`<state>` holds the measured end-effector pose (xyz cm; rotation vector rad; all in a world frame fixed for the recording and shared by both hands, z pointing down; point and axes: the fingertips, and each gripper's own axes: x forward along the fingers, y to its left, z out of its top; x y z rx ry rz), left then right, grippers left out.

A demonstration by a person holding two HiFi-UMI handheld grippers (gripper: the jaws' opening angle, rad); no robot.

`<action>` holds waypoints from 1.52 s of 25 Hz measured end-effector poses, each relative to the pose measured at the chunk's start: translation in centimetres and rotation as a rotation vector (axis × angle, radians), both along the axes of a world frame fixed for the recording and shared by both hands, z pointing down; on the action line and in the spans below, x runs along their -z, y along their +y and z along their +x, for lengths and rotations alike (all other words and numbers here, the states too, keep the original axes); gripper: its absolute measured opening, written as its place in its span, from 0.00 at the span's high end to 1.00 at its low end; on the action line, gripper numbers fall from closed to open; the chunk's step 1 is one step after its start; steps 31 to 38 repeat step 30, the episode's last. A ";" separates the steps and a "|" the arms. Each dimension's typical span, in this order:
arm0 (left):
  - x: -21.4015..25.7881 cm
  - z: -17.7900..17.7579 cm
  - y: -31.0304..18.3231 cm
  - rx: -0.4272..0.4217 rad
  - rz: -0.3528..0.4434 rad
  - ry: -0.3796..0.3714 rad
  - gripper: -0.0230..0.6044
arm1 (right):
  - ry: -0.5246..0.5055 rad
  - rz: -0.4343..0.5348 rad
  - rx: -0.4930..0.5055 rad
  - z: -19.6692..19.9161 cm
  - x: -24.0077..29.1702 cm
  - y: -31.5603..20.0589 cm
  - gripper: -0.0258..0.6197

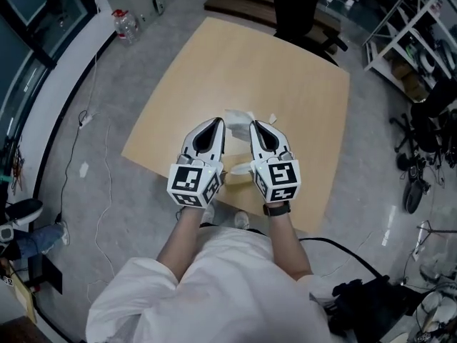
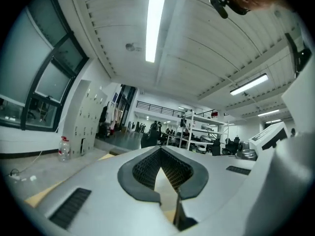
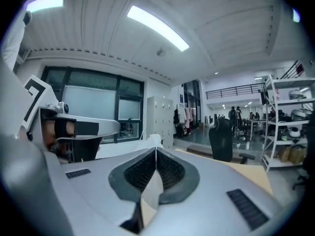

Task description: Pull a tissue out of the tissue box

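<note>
Our right tongs (image 3: 156, 149) are clenched on the tissue (image 3: 150, 190). A white fold of it sits pinched between the ribbed pads, and a small peak pokes out past the tips. Our left tongs (image 2: 160, 149) are also clenched, tips meeting. In the left gripper view only the tan worktop (image 2: 37, 196) shows through the gap behind the pads, and we cannot tell whether any tissue is caught there.

From the head view both tongs are held side by side and close together above the worktop (image 1: 214, 63), left (image 1: 220, 121) and right (image 1: 253, 124). The white tissue (image 1: 239, 115) bunches just ahead of and between their tips. Below, between the two bodies, a pale box-like shape shows, mostly hidden; we take it for the tissue box (image 1: 237, 177).

Beyond the tips, at the worktop's far edge, stands a black chair (image 1: 300, 9). A bottle (image 1: 126, 26) stands on the floor far off to the left.
</note>
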<state>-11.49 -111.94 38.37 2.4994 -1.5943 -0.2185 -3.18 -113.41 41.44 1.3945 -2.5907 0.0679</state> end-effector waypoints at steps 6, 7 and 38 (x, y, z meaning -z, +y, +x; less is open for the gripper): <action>3.4 0.6 0.8 0.009 0.114 -0.084 0.96 | -0.031 0.153 -0.067 0.9 5.3 1.4 0.95; 3.6 0.8 0.9 0.005 0.118 -0.090 0.96 | -0.033 0.168 -0.077 1.1 5.8 1.5 0.95; 3.5 3.0 0.6 -0.049 0.138 -0.124 0.96 | -0.002 0.251 -0.142 3.1 7.7 1.6 0.95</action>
